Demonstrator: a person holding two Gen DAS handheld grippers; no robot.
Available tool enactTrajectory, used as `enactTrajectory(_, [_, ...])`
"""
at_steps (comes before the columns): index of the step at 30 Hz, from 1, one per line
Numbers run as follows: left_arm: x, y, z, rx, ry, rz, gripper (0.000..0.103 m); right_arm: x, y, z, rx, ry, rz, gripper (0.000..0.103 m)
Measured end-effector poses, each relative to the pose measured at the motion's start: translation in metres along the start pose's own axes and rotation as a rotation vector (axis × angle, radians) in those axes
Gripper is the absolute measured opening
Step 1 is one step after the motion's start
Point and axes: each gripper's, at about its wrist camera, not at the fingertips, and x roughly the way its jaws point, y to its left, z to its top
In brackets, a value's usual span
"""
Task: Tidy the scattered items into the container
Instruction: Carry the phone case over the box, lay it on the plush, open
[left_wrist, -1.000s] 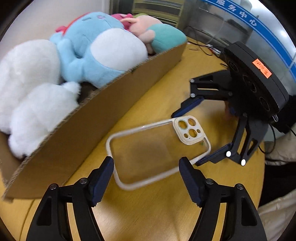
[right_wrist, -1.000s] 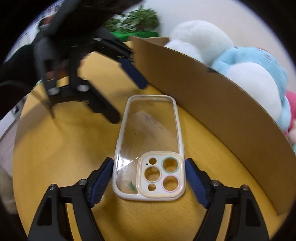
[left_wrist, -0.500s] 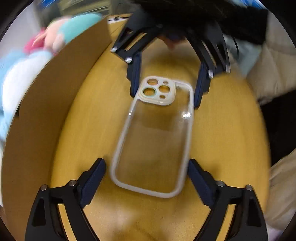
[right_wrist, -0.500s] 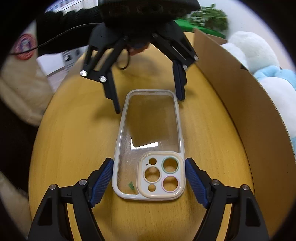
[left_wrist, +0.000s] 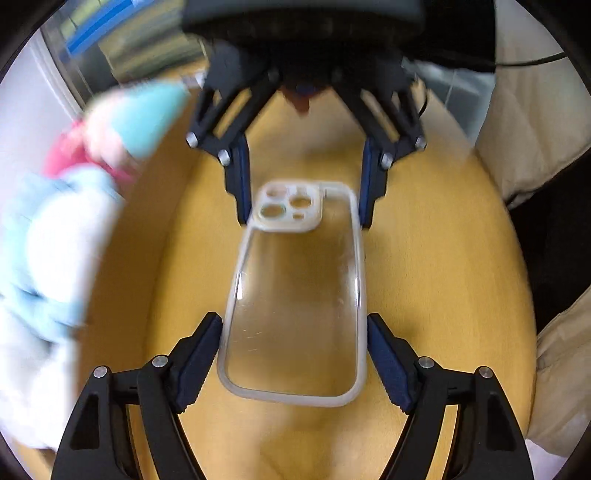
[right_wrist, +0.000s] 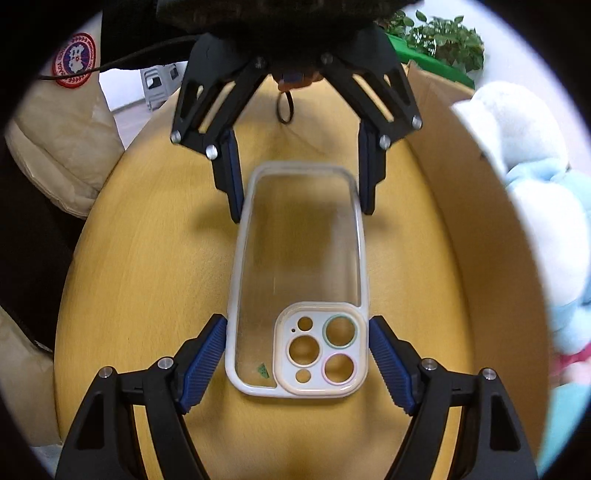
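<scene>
The phone case (right_wrist: 297, 280) is gripped at opposite ends by the left gripper (left_wrist: 294, 363), whose jaws have just been closing, and the right gripper (right_wrist: 297, 363), beside the cardboard box (right_wrist: 476, 236).

Both wrist cameras look steeply down, close over the phone case (left_wrist: 295, 295) (right_wrist: 297, 280), from opposite ends, sharing it and the table (left_wrist: 443, 295) (right_wrist: 147, 277).

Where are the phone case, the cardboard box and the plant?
phone case (right_wrist: 299, 258): right wrist view, clear back panel.
cardboard box (right_wrist: 476, 229): right wrist view, brown side wall.
plant (right_wrist: 443, 40): right wrist view, green leaves.
</scene>
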Motion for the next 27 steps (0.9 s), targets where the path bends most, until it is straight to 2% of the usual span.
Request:
enactTrajectory(3, [-0.036, 0.021, 0.021, 0.054, -0.019, 0.082, 0.082, -0.036, -0.020, 0.016, -0.041, -0.014, -0.047, 0.077])
enactTrajectory(5, [-0.049, 0.046, 0.043, 0.076, -0.021, 0.140, 0.082, -0.061, -0.052, 0.040, -0.075, -0.012, -0.098, 0.077])
enactTrajectory(7, [-0.066, 0.052, 0.052, 0.085, -0.035, 0.187, 0.082, -0.083, -0.072, 0.059, -0.103, -0.005, -0.151, 0.077])
enactTrajectory(10, [-0.087, 0.090, 0.063, 0.082, -0.063, 0.219, 0.082, -0.115, -0.107, 0.079, -0.125, 0.006, -0.193, 0.077])
enactTrajectory(12, [-0.094, 0.120, 0.073, 0.076, -0.068, 0.218, 0.083, -0.123, -0.113, 0.074, -0.129, 0.016, -0.203, 0.077])
enactTrajectory(15, [-0.090, 0.172, 0.078, 0.053, -0.046, 0.193, 0.083, -0.133, -0.156, 0.079, -0.119, 0.033, -0.197, 0.077])
enactTrajectory(17, [-0.072, 0.205, 0.077, 0.036, -0.022, 0.175, 0.083, -0.130, -0.188, 0.078, -0.098, 0.042, -0.179, 0.078])
enactTrajectory(18, [-0.063, 0.213, 0.075, 0.023, -0.008, 0.163, 0.083, -0.127, -0.198, 0.073, -0.083, 0.050, -0.168, 0.078])
enactTrajectory(20, [-0.043, 0.229, 0.071, 0.000, 0.026, 0.147, 0.083, -0.118, -0.182, 0.055, -0.055, 0.073, -0.147, 0.078])
enactTrajectory(23, [-0.019, 0.246, 0.055, -0.039, 0.068, 0.120, 0.083, -0.089, -0.207, 0.044, 0.002, 0.112, -0.091, 0.078])
enactTrajectory(27, [-0.013, 0.258, 0.048, -0.101, 0.056, 0.087, 0.084, -0.070, -0.228, 0.037, 0.080, 0.144, -0.009, 0.078])
